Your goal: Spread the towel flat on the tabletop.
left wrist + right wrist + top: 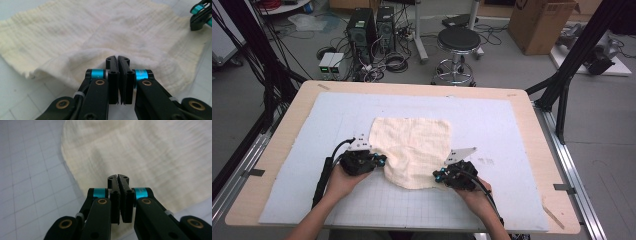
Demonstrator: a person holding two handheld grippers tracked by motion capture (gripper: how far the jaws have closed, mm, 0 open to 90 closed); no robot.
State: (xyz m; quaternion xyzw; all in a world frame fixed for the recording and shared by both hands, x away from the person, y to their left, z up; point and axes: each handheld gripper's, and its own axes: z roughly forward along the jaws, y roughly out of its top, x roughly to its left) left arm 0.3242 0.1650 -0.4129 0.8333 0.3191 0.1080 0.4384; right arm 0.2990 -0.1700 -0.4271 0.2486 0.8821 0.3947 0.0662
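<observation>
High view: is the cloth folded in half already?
No, the cloth lies spread in one layer on the mat, with a gripper at each near corner.

Wooden table point(287, 150) w/ pale blue grid mat point(492, 125) covering most of its top. Beyond the table's far edge, at 12 o'clock: black round stool point(458, 40) on chrome base. At 11 o'clock: two black PC towers point(362, 30) side by side, tangle of cables point(387, 62) on the floor around them, two small white boxes w/ green lights point(331, 63) just left of the towers. At 1 o'clock: large cardboard box point(539, 25) on grey floor. At 2–3 o'clock: black frame struts point(569, 65) slanting down beside the table's right edge. At 9–10 o'clock: bundle of black cables point(254, 60) hanging along the left side
</observation>
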